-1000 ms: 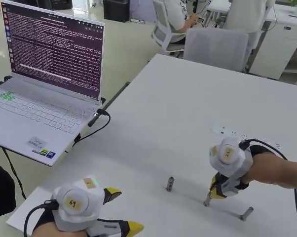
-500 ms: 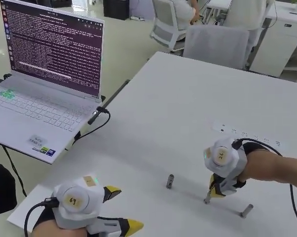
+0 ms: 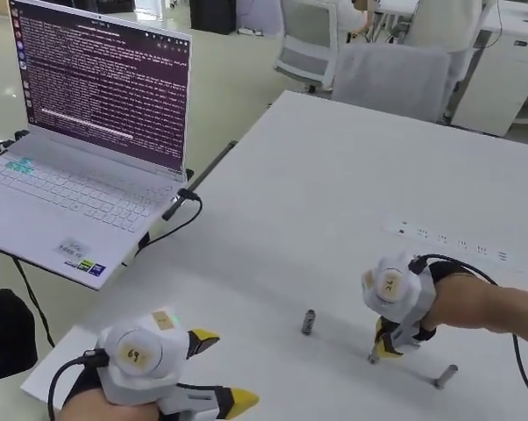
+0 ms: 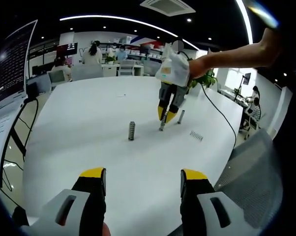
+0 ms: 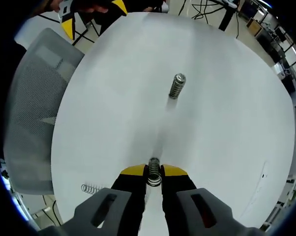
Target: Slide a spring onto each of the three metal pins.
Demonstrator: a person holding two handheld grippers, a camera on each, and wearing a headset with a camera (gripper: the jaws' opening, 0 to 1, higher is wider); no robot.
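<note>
right gripper: jaws pinched a spring atop a pin
left gripper: jaws wide apart, empty, near left
middle pin: upright, wore a spring
loose spring: lay on table, right

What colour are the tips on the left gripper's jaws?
Yellow on the left gripper, clearest in the left gripper view.

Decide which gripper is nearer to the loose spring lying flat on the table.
Right. The right gripper, shut on another spring, sits just beside the loose spring; the left gripper is open, far back across the table.
</note>
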